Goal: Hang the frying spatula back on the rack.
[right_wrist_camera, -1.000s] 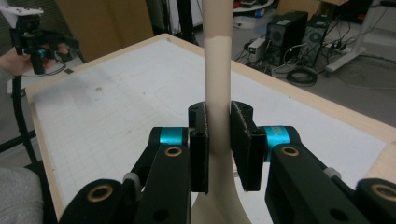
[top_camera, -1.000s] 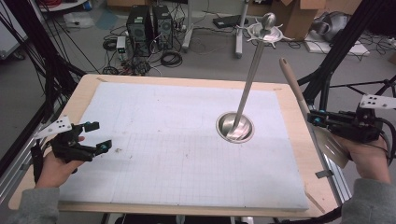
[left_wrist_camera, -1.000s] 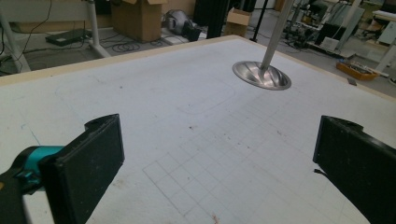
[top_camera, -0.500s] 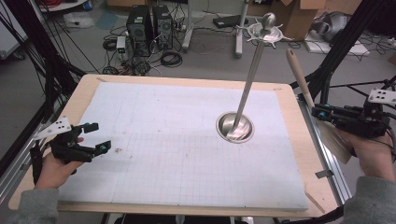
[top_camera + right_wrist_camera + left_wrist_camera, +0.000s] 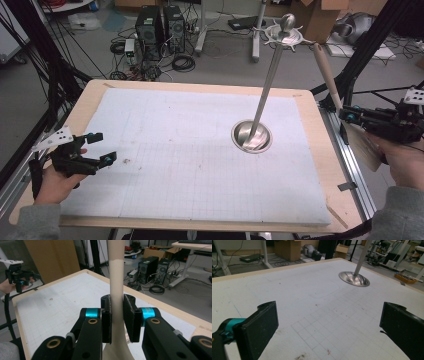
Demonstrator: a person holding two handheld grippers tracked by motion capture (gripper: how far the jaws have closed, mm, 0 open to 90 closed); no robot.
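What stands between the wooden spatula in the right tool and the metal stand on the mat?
Nothing visible does. The right tool is shut on the wooden spatula beyond the table's right edge, and only bare white mat lies between it and the metal stand. The left tool is far off, open.

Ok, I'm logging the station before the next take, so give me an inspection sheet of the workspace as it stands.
Surface: white gridded mat on a wooden table, with a few small dark specks.
Job's things: metal stand, a round base on the mat and a tall pole with a hooked top; wooden spatula, handle up.
Clutter: nothing seen on the mat.
Grippers: left gripper open, low over the mat's left edge; right gripper shut on the wooden spatula past the table's right edge.
Cables: loose coils on the floor beyond the table.
Surroundings: computer towers, cardboard boxes, black frame struts.
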